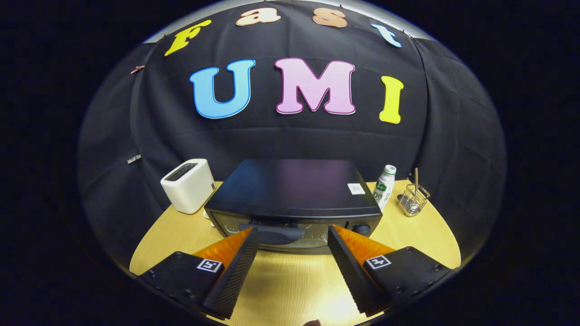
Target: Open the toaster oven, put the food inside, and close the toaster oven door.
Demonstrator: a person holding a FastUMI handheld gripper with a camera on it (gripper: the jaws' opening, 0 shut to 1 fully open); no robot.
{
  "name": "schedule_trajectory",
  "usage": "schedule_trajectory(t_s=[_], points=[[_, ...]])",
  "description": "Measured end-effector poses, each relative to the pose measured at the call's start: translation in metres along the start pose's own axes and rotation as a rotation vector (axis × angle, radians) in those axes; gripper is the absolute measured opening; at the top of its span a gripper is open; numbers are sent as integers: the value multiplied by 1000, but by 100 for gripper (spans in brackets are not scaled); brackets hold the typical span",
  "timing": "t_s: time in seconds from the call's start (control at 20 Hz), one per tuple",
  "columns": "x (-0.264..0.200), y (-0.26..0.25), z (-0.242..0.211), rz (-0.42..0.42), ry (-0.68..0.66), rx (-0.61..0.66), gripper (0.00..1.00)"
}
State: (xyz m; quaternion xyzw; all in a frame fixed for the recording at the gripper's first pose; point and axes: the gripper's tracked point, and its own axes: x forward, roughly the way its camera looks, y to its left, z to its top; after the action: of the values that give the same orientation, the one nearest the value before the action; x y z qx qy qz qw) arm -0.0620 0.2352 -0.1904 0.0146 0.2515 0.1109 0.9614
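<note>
The gripper (293, 235) hangs with its fingers spread wide and nothing between them, their tips level with the front of the toaster oven (292, 199), either side of the door handle (276, 234) and seemingly just short of it. The oven door looks shut, its glass upright under the dark lid. I see no food on the table (294, 285), and whether any sits behind the glass I cannot tell; so this fits both a closed oven waiting to be opened and one closed again with the food inside. Between the fingers and the near edge the tabletop lies bare, giving room for the door to swing down. At the oven's left, near the table's left edge, stands a white toaster (188, 184); at its right a bottle (384, 186) just beside it, then a wire basket (413, 199) toward the right edge.
</note>
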Motion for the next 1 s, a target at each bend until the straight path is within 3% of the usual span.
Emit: schedule_trajectory(t_s=[0.6, 1.0], points=[[-46, -72, 130, 26, -249, 1, 98], [-81, -149, 184, -9, -370, -22, 98]])
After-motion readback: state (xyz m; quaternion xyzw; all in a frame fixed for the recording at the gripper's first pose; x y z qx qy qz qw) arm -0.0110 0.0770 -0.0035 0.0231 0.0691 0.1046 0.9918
